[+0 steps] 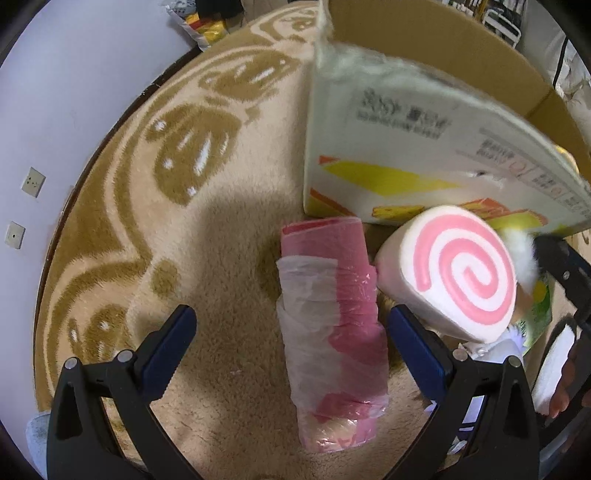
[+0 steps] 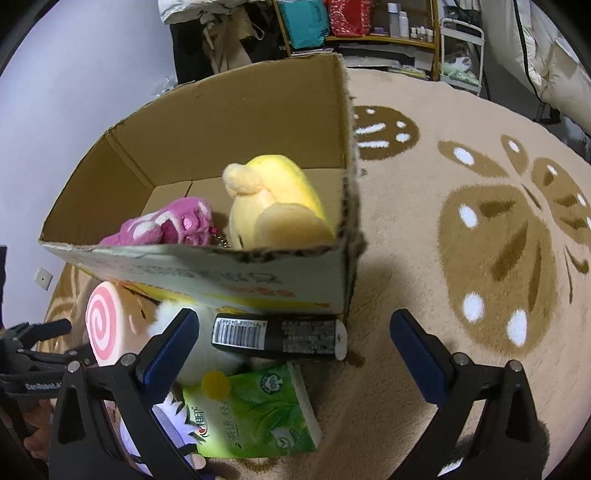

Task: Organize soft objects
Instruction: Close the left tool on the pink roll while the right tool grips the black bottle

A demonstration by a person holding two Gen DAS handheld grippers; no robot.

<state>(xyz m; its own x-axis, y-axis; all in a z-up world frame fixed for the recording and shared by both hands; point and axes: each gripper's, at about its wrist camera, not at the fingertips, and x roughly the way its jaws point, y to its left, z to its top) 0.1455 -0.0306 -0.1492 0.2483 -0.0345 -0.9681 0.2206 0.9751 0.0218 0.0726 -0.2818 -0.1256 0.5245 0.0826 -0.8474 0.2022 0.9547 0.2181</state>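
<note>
In the left wrist view my left gripper [image 1: 291, 343] is open, its fingers on either side of a pink roll of plastic bags [image 1: 332, 325] lying on the rug. A white cushion with a pink spiral [image 1: 461, 273] leans beside it, against the cardboard box [image 1: 388, 147]. My right gripper [image 2: 295, 347] is open above a black-wrapped roll [image 2: 277, 334] and a green tissue pack [image 2: 255, 410]. The box [image 2: 221, 122] holds a yellow plush [image 2: 277, 199] and a pink plush [image 2: 166, 223]. The spiral cushion [image 2: 107, 325] and a white fluffy toy [image 2: 166, 317] lie left of the fingers.
A beige rug with brown patterns [image 2: 480, 240] spreads to the right of the box. Shelves and furniture [image 2: 369, 26] stand behind. A white wall [image 1: 55, 110] with sockets borders the rug on the left. The other gripper [image 1: 565, 266] and a hand [image 1: 569, 384] show at right.
</note>
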